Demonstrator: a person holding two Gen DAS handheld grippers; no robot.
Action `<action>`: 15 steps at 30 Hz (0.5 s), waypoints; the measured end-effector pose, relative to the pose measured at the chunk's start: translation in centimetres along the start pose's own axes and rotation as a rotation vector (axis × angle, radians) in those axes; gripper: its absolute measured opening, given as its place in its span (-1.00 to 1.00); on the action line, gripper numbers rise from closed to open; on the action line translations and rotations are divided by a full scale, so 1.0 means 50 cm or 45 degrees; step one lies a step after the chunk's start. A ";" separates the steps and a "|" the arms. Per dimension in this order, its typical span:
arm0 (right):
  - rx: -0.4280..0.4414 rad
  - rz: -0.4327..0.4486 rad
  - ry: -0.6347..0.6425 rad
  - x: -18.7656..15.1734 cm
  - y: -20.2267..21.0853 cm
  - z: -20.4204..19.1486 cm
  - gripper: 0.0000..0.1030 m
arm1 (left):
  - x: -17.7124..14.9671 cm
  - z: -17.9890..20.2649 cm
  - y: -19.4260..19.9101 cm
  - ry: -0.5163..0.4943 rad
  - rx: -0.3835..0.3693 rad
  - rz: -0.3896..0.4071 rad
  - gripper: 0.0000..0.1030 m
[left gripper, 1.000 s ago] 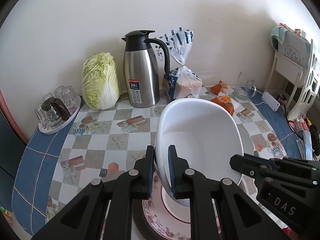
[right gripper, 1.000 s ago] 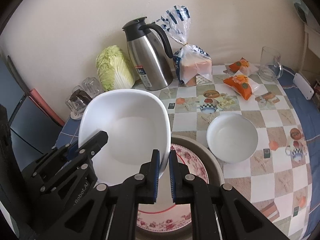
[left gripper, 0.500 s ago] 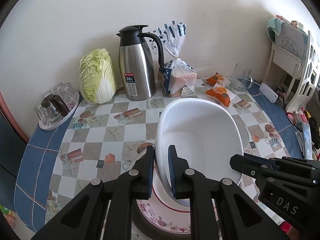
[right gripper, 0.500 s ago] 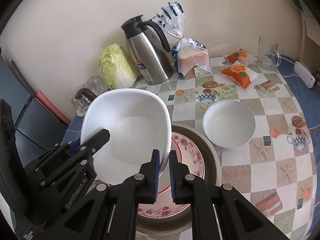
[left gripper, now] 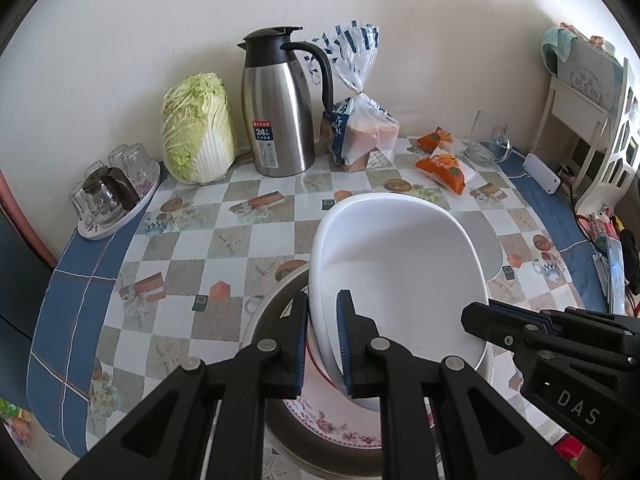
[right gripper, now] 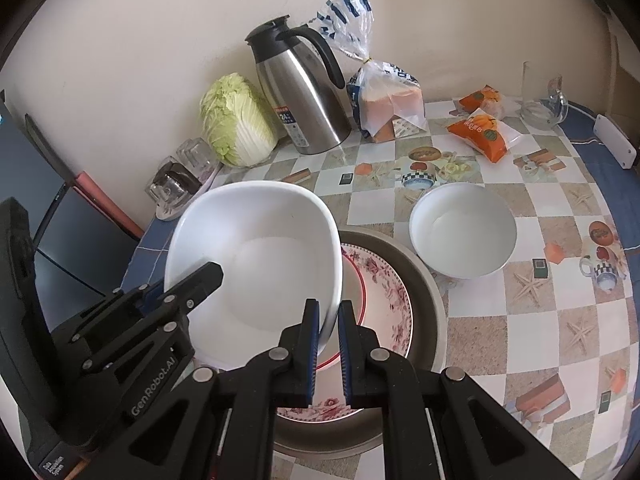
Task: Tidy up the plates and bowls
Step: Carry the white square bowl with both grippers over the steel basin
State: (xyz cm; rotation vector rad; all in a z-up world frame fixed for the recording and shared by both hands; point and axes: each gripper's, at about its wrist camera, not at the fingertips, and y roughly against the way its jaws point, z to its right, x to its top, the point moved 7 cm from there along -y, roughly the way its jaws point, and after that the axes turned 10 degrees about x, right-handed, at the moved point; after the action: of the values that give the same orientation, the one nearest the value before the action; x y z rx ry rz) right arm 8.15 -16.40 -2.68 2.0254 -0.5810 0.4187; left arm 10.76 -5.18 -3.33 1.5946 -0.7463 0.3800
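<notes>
A large white squarish bowl [left gripper: 404,280] [right gripper: 260,264] hangs tilted over a stack of plates. My left gripper [left gripper: 322,336] is shut on the bowl's left rim, and my right gripper [right gripper: 329,344] is shut on its right rim. Each gripper shows in the other's view: the right gripper [left gripper: 532,332] and the left gripper [right gripper: 160,304]. Under the bowl lies a floral plate with a red ring [right gripper: 384,304] [left gripper: 332,420] on a wide grey plate [right gripper: 424,292] [left gripper: 276,304]. A smaller round white bowl [right gripper: 464,236] stands on the table to the right of the stack.
On the checkered tablecloth [left gripper: 192,248], along the wall, stand a steel thermos jug [left gripper: 276,108], a cabbage [left gripper: 198,128], a bread bag [left gripper: 360,128], orange snack packets [left gripper: 442,166] and a glass mug [left gripper: 486,140]. A tray of glasses [left gripper: 112,196] sits far left. A white shelf [left gripper: 580,100] stands right.
Both views have drawn back and tilted down a little, so more of the table shows. The big bowl stays gripped on both rims and more of the plates under it is visible.
</notes>
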 end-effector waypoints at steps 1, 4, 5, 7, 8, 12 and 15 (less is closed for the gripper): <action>0.002 -0.004 -0.002 -0.001 -0.002 0.000 -0.79 | 0.000 -0.001 -0.001 0.002 -0.002 -0.003 -0.71; 0.009 -0.014 -0.009 -0.004 -0.006 0.001 -0.79 | -0.002 -0.001 -0.005 0.000 -0.005 -0.020 -0.71; 0.009 -0.016 -0.009 -0.005 -0.007 0.002 -0.79 | -0.003 0.000 -0.007 -0.001 -0.007 -0.026 -0.71; 0.003 -0.021 -0.009 -0.006 -0.008 0.004 -0.79 | -0.007 0.001 -0.012 -0.005 -0.011 -0.044 -0.71; 0.001 -0.024 -0.009 -0.006 -0.009 0.005 -0.79 | -0.008 0.002 -0.014 -0.006 -0.014 -0.051 -0.70; -0.002 -0.037 -0.014 -0.008 -0.014 0.008 -0.79 | -0.013 0.003 -0.022 -0.008 -0.023 -0.081 -0.70; -0.003 -0.043 -0.020 -0.010 -0.018 0.011 -0.79 | -0.018 0.004 -0.030 -0.003 -0.037 -0.107 -0.70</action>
State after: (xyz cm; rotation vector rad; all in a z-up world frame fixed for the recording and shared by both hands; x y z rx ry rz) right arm 8.29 -16.39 -3.84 2.0351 -0.5557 0.3816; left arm 11.03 -5.12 -5.06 1.5939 -0.6813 0.3054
